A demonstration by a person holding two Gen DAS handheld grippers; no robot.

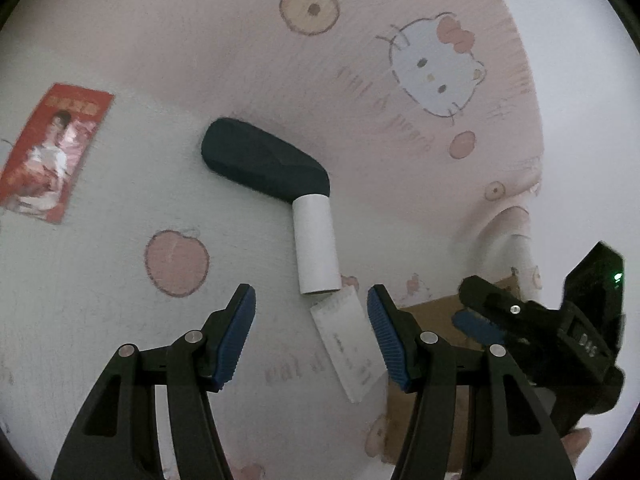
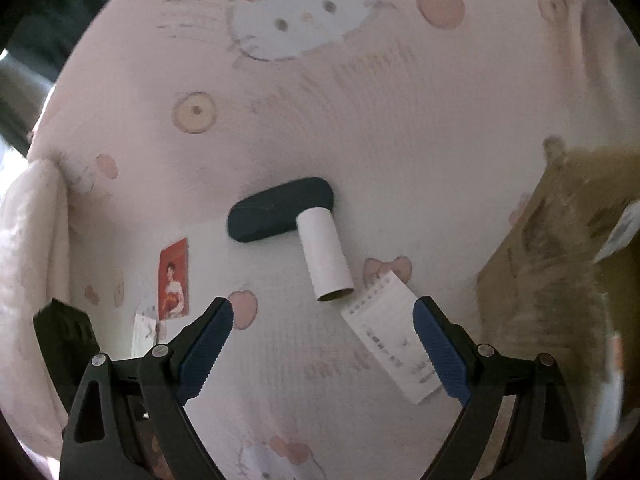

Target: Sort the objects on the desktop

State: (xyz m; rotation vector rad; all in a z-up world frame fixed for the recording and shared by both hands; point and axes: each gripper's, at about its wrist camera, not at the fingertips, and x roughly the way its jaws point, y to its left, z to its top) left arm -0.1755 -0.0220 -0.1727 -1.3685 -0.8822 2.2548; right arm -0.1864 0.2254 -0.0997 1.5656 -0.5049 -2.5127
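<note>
A dark blue case lies on the pink cartoon-print cloth, with a white cardboard tube touching its end. A white printed slip lies just below the tube. A red picture card rests to the left. My left gripper hovers open above the slip, nothing between its fingers. My right gripper is open too, its right pad beside the slip's edge. The right gripper also shows at the right of the left wrist view.
A brown cardboard box stands at the right of the cloth. A folded white cloth lies at the left edge. A small white paper sits under the red card.
</note>
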